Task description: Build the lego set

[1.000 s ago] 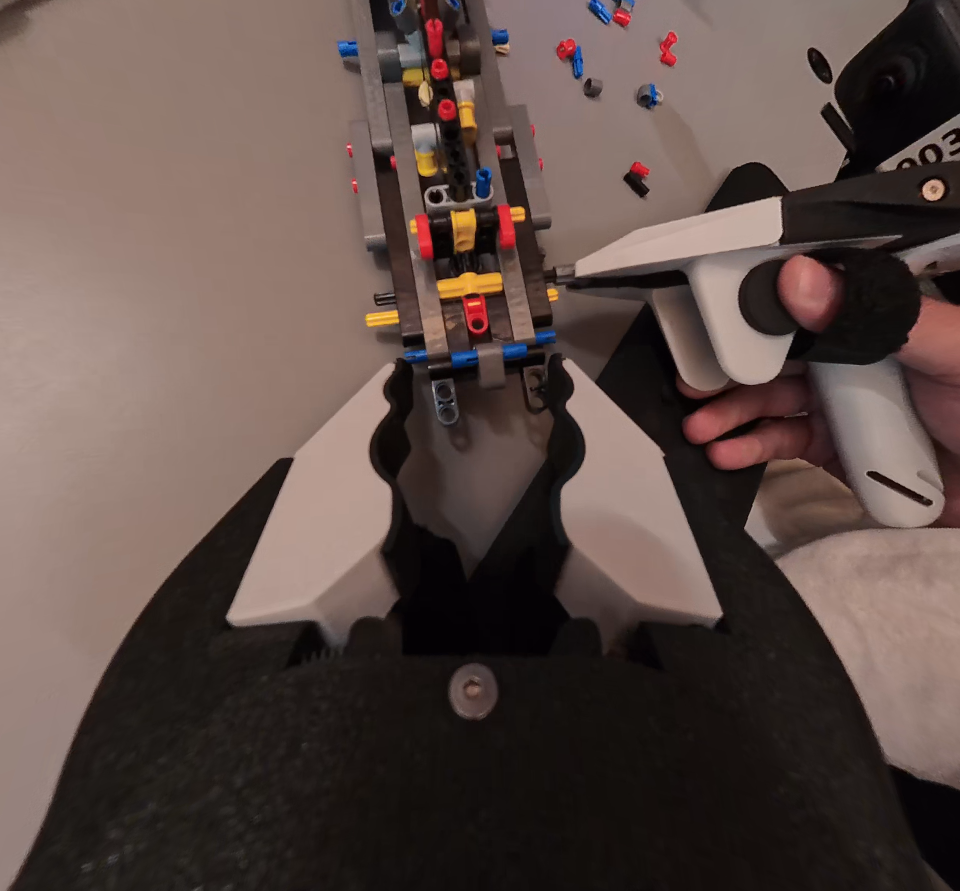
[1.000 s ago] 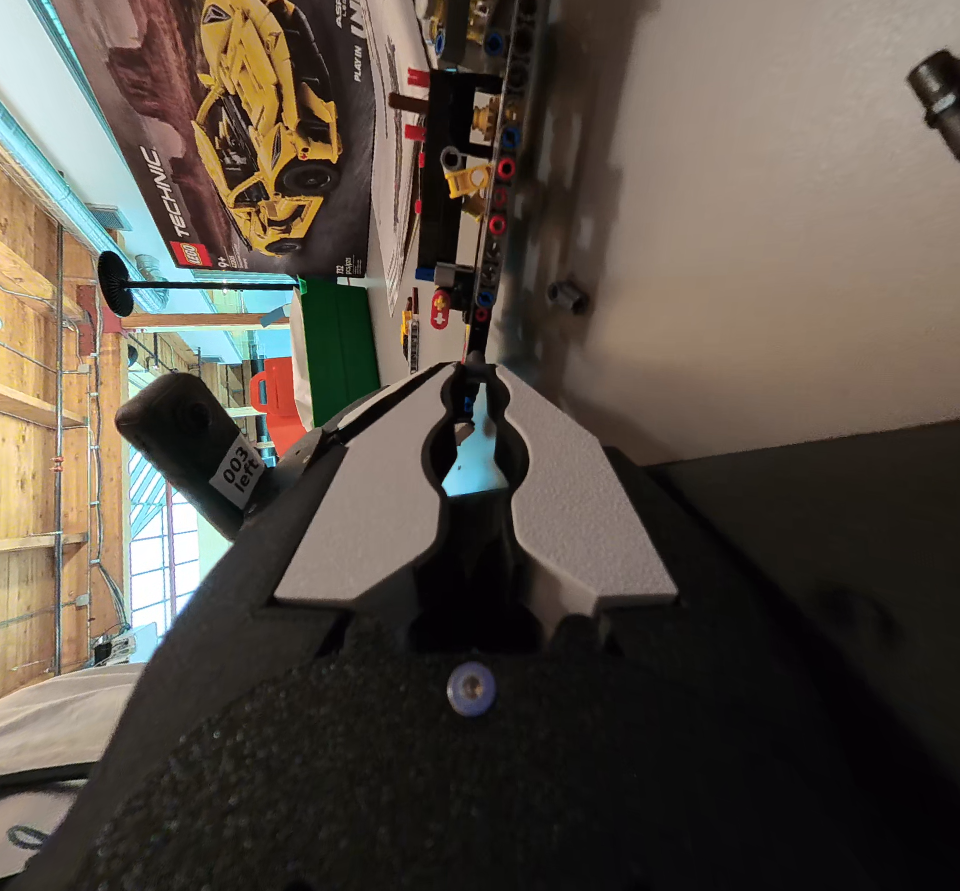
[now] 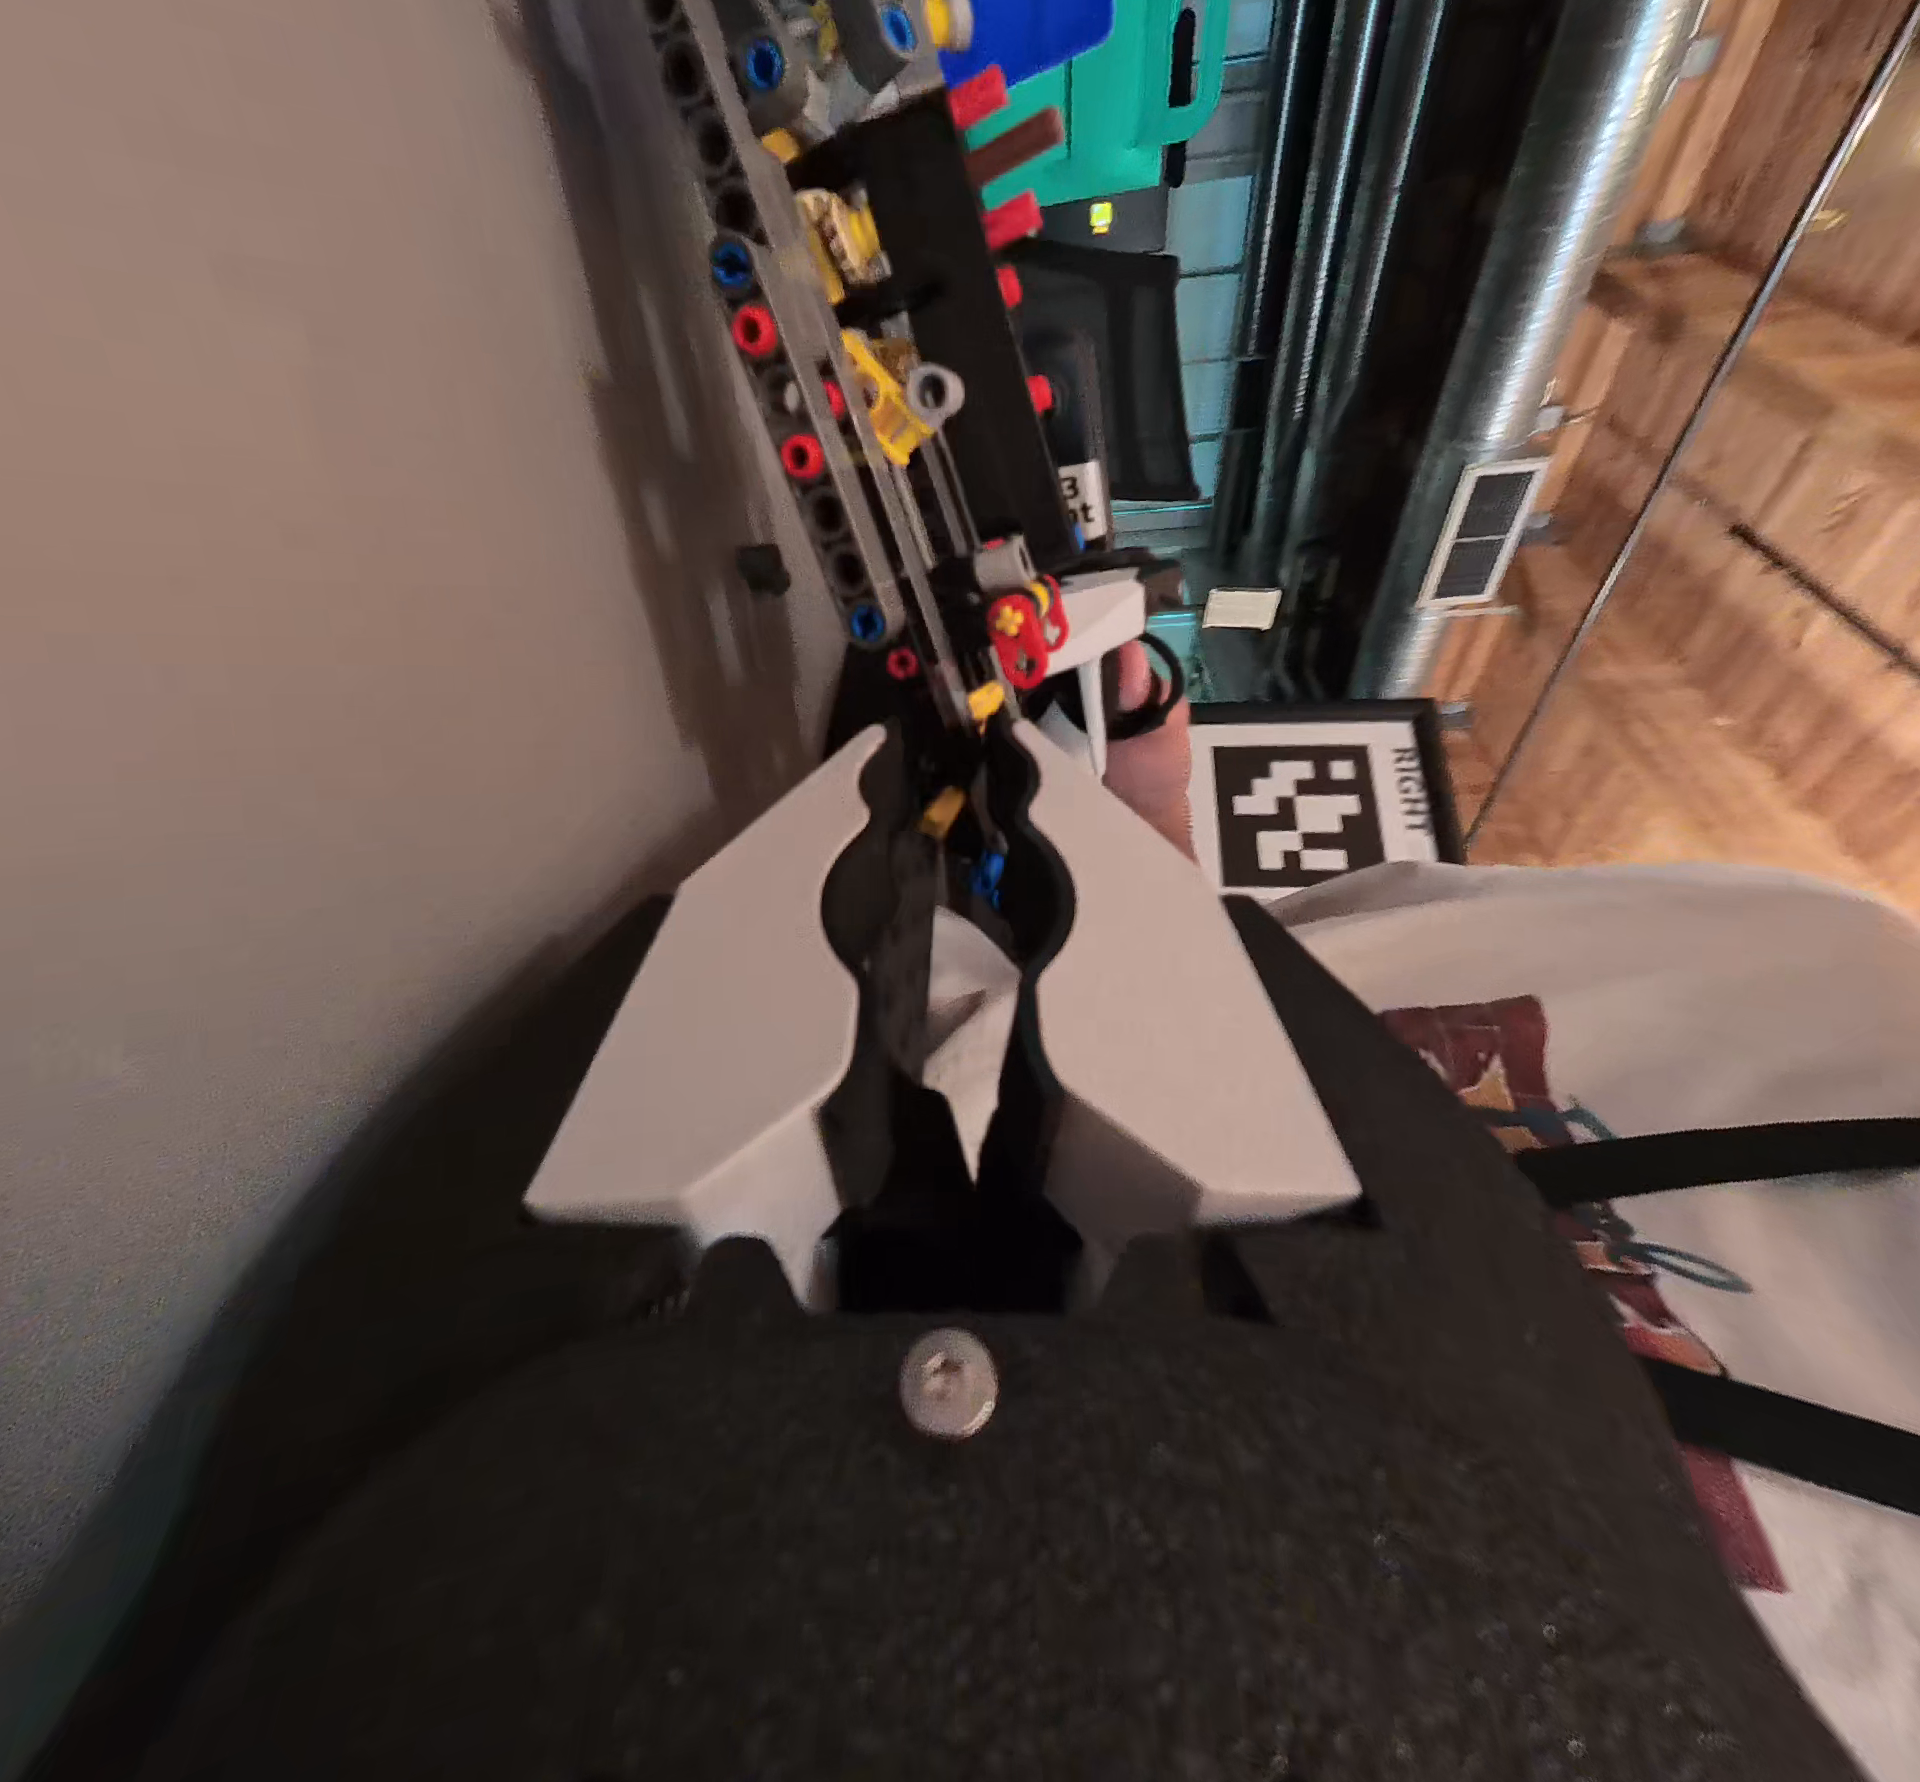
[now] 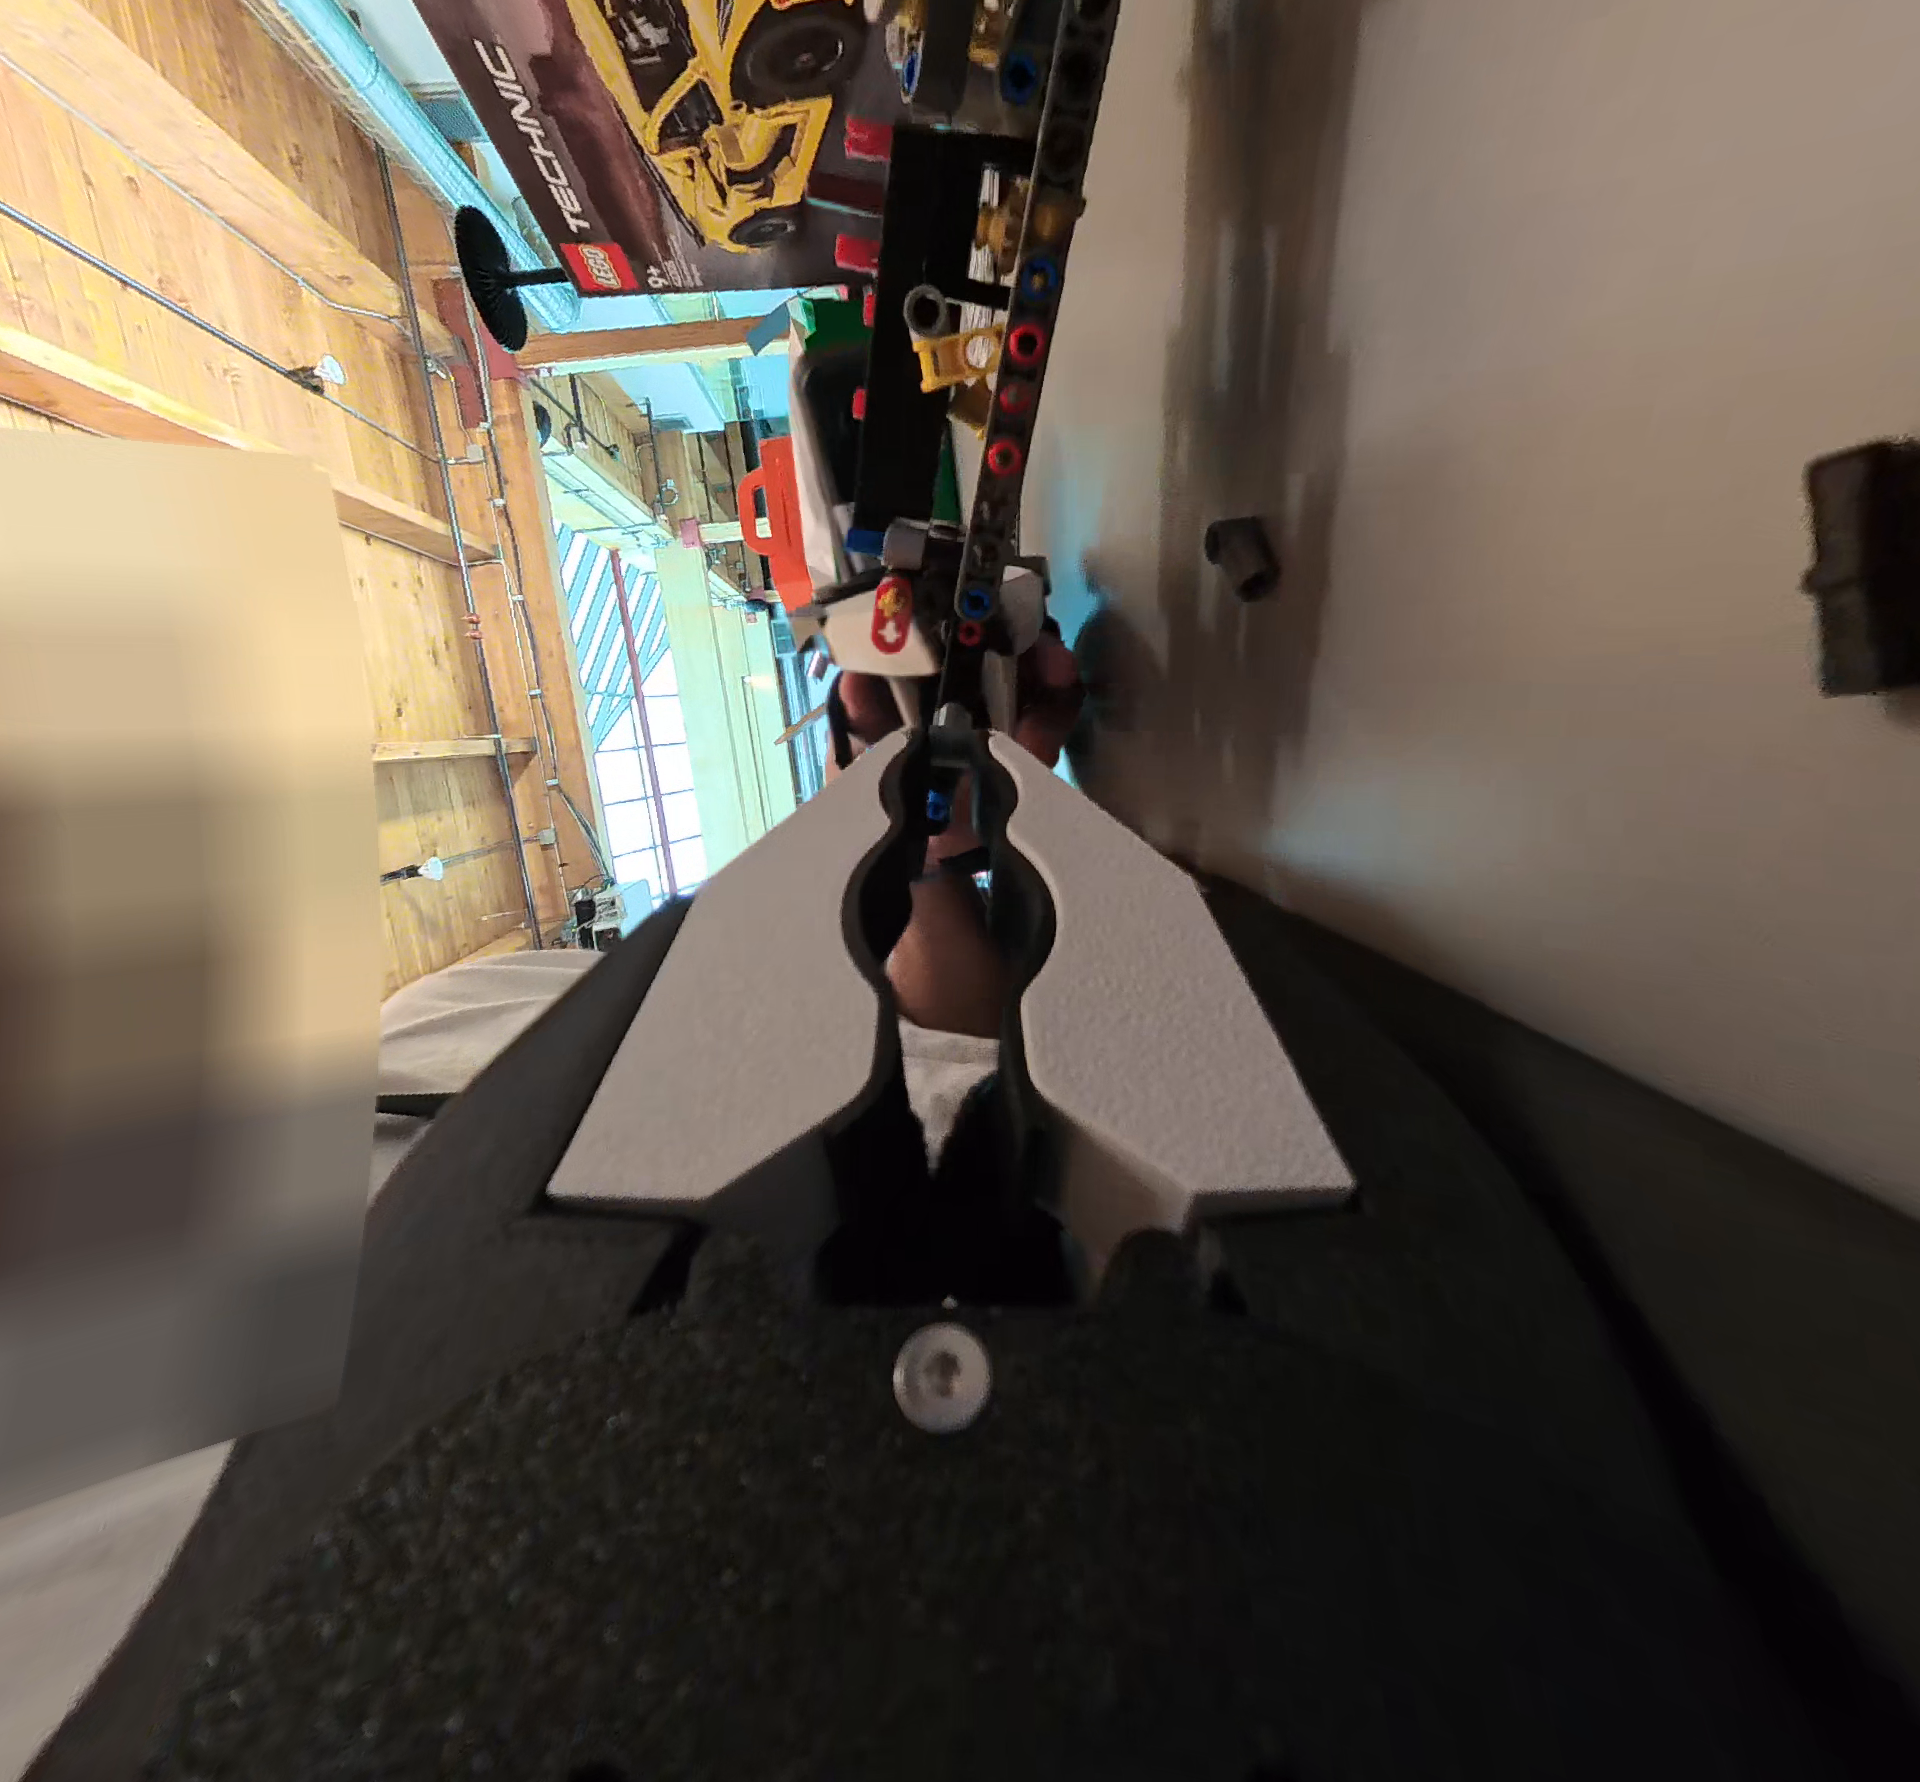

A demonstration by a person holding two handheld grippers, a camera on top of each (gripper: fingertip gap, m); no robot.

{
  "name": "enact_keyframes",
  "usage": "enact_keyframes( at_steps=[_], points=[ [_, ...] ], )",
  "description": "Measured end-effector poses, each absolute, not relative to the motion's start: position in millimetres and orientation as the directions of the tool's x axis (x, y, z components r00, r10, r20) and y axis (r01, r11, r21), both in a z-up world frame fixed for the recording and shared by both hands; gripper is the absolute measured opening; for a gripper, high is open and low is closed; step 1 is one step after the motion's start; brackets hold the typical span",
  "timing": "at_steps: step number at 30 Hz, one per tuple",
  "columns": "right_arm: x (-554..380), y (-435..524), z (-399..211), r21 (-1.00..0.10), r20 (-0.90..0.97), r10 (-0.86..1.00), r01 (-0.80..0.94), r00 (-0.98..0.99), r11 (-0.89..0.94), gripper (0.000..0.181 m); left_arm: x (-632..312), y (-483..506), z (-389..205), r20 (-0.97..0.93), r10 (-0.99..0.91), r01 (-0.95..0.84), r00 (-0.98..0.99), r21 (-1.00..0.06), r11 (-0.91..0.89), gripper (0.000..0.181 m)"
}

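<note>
Step in hand: you had the lego chassis (image 3: 831,444) tipped onto its long side on the tabletop (image 3: 260,485), so by my reading you were turning the build over, not adding a piece.
Left tongs (image 3: 951,766): you had them nearly closed on the near end of the chassis, its dark beam and yellow pin running back between the fingers.
Right tongs (image 4: 951,756): you had them pinched on the same end from the opposite side, gripping the thin studded side beam (image 4: 1023,361).
Where the build sat: its lower edge looked to be touching or just above the tabletop; motion blur left that unclear.
Next move, as I judge it: you needed both tongs to rotate together, since uneven twisting could pop a beam off its pins.
Loose parts: a small dark connector (image 4: 1242,556) and a larger dark block (image 4: 1865,569) lay on the tabletop beside the build, near enough to be swept aside.
Open room: bare tabletop spread away from the build on that side; the set's box (image 4: 665,70) stood well behind, at the far edge.
</note>
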State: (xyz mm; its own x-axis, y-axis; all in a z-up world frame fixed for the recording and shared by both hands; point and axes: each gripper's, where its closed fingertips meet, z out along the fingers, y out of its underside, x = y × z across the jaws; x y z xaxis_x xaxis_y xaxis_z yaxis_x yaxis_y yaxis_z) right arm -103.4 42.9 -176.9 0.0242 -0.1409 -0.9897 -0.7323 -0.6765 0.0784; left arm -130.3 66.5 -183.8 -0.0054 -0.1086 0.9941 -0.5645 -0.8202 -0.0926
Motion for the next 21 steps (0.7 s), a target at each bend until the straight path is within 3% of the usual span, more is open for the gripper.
enact_keyframes(
  at_steps=[5, 13, 18, 21],
  points=[
    [-100.1, 43.8, -176.7, 0.086, -0.991, -0.134, -0.725, 0.009, -0.683, 0.005, -128.2, 64.1, -178.6, 0.999, 0.0, -0.589, -0.041, -0.024, -0.808, 0.008],
    [-97.1, 45.3, -170.8, 0.066, -0.996, -0.087, -0.691, -0.005, -0.719, 0.005, -132.3, 52.8, -168.0, 0.991, -0.004, -0.645, -0.132, -0.089, -0.759, 0.007],
    [-109.0, 37.7, -158.7, 0.033, -0.999, -0.013, -0.59, -0.038, -0.807, 0.005, -143.2, 47.6, -159.6, 0.962, -0.118, -0.685, -0.248, -0.26, -0.68, 0.007],
    [-111.7, 35.0, -159.0, -0.004, -1.0, 0.01, -0.567, -0.007, -0.824, 0.005, -145.7, 45.1, -160.1, 0.95, -0.164, -0.69, -0.267, -0.307, -0.655, 0.007]
  ],
)
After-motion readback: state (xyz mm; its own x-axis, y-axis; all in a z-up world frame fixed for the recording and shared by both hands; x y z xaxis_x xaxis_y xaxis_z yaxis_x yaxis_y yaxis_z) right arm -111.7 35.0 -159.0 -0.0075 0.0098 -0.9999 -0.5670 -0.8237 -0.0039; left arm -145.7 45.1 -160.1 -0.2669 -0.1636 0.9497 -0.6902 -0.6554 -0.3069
